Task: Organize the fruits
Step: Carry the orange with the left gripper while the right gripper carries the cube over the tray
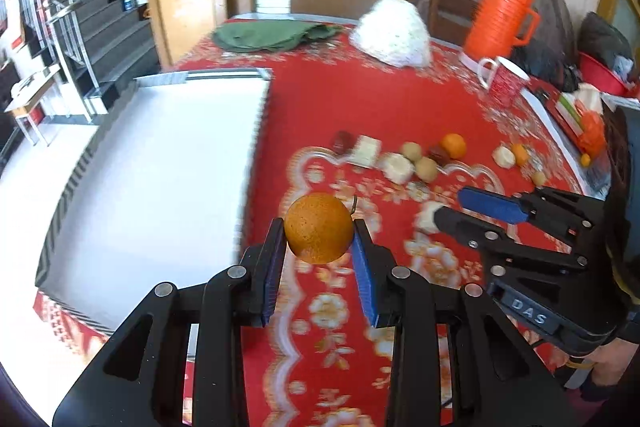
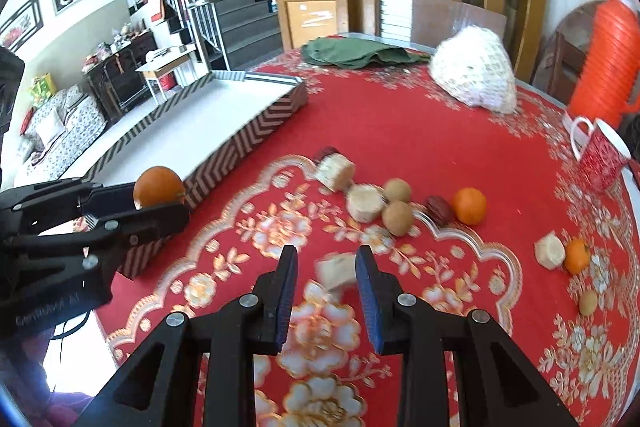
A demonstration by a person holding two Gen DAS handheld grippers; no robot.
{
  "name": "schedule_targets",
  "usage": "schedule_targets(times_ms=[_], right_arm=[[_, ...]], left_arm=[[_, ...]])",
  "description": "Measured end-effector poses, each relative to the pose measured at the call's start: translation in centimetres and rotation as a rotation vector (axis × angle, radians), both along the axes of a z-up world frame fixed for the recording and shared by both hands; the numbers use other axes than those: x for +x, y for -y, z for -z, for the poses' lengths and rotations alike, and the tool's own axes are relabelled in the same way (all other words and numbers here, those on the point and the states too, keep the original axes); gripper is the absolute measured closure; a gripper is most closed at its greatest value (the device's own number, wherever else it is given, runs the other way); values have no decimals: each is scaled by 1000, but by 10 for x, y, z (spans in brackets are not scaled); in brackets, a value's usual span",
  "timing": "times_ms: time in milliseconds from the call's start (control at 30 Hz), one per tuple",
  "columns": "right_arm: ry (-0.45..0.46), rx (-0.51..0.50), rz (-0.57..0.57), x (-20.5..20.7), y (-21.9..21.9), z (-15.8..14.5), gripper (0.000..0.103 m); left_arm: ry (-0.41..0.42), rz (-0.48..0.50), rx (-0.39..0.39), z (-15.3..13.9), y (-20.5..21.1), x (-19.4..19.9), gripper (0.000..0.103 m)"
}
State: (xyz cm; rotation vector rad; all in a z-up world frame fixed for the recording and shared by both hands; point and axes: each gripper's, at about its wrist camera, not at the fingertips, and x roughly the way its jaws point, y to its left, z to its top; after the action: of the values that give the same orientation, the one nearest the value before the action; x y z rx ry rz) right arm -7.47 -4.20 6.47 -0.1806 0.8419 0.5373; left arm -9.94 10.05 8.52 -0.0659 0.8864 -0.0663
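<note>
**A:** Where's the fruit you're carrying?

**B:** Your left gripper (image 1: 319, 233) is clamped on an orange (image 1: 319, 233), pads pressed to both its sides. It hangs above the red tablecloth (image 1: 360, 99), just beside the near edge of the white tray (image 1: 160, 167), which lies to the gripper's left.

**A:** And your other hand?

**B:** Your right gripper (image 2: 327, 263) is parted wide, gripping nothing, with a pale cut fruit chunk (image 2: 338, 269) between its tips. It sits farther from the tray, so your left is probably the one to deliver.
</note>
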Motion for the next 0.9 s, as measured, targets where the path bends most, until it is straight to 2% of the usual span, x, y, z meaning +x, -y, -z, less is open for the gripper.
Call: schedule_targets(times_ms=[267, 400, 467, 567, 767, 900], right_arm=[[7, -24, -61, 2, -28, -2, 74], [9, -18, 13, 6, -3, -6, 74], [-24, -17, 46, 9, 17, -3, 73], [-64, -30, 85, 11, 37, 9, 55], [-94, -70, 97, 8, 50, 27, 55], [-109, -26, 86, 14, 52, 29, 54]], left_arm=[[-5, -94, -16, 2, -46, 3, 71], [-20, -107, -39, 8, -58, 6, 71], [-22, -108, -49, 10, -59, 8, 71], [-32, -101, -61, 14, -58, 13, 71], [-44, -84, -62, 16, -53, 18, 71], [-54, -97, -68, 20, -56, 21, 71]])
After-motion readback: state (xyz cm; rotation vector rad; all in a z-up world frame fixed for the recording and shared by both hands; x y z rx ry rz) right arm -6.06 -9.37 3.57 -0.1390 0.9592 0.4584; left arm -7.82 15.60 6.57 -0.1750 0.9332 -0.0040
